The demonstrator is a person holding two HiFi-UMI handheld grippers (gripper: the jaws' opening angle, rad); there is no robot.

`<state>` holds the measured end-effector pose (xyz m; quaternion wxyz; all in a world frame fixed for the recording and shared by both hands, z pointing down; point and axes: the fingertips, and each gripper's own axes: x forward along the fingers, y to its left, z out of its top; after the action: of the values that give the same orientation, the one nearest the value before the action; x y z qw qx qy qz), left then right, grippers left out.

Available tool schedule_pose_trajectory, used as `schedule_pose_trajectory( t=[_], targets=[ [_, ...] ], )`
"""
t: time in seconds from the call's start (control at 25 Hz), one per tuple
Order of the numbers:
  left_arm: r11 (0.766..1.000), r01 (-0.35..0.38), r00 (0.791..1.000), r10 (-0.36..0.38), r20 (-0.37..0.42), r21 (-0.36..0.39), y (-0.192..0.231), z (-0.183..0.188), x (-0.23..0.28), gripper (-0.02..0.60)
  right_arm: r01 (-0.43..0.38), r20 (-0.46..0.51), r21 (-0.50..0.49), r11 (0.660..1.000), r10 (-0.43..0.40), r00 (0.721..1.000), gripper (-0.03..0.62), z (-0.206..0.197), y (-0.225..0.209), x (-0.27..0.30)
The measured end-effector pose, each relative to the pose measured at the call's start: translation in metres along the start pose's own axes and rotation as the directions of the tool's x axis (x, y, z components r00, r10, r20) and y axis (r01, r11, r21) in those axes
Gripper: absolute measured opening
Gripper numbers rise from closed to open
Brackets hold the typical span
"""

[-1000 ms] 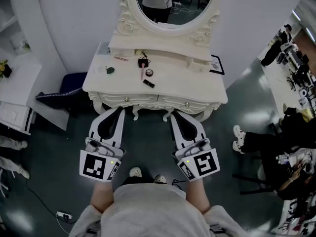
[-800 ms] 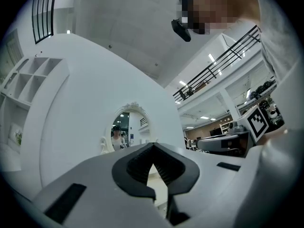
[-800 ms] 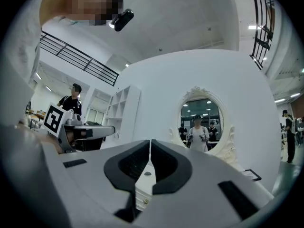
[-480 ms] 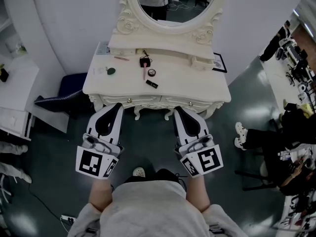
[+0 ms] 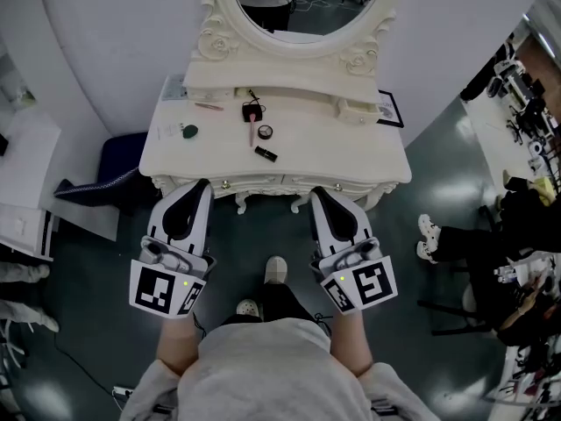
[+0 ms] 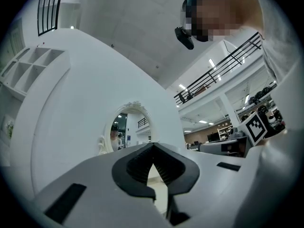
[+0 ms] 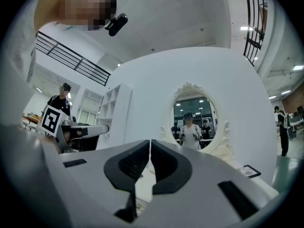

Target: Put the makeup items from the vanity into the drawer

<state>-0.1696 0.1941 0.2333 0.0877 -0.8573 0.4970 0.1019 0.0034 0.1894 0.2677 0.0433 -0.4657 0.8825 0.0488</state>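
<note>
The white vanity [image 5: 351, 152] stands ahead of me with its two drawers [image 5: 263, 182] closed. On its top lie a pink-handled brush [image 5: 252, 131], a small round compact [image 5: 265, 132], a black lipstick tube [image 5: 265, 153], a black item [image 5: 252, 110], a green round pot [image 5: 189, 132] and a thin pink pencil [image 5: 210, 106]. My left gripper [image 5: 199, 186] [image 6: 153, 147] and right gripper [image 5: 321, 195] [image 7: 150, 143] hover just in front of the drawer fronts. Both are shut and hold nothing.
An oval mirror [image 5: 302, 7] in a carved frame rises at the vanity's back. A small framed picture [image 5: 391, 110] lies at the top's right corner. A dark blue stool [image 5: 110, 169] stands to the left. My shoes [image 5: 275, 270] are on the grey floor below.
I have stepped closer: one foot has come forward, and both grippers now sit nearer the drawer fronts. Both jaws stay shut.
</note>
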Motion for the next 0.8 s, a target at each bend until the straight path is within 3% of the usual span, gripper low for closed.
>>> schedule_pose_trajectory(
  t=[0.8],
  targets=[
    [0.995, -0.083, 0.997, 0.083, 0.009, 0.051, 0.035, -0.024, 0.113, 0.013, -0.129, 0.011, 0.018, 0.991, 0.129, 0.992, 0.025, -0.014, -0.091, 0.108]
  ],
)
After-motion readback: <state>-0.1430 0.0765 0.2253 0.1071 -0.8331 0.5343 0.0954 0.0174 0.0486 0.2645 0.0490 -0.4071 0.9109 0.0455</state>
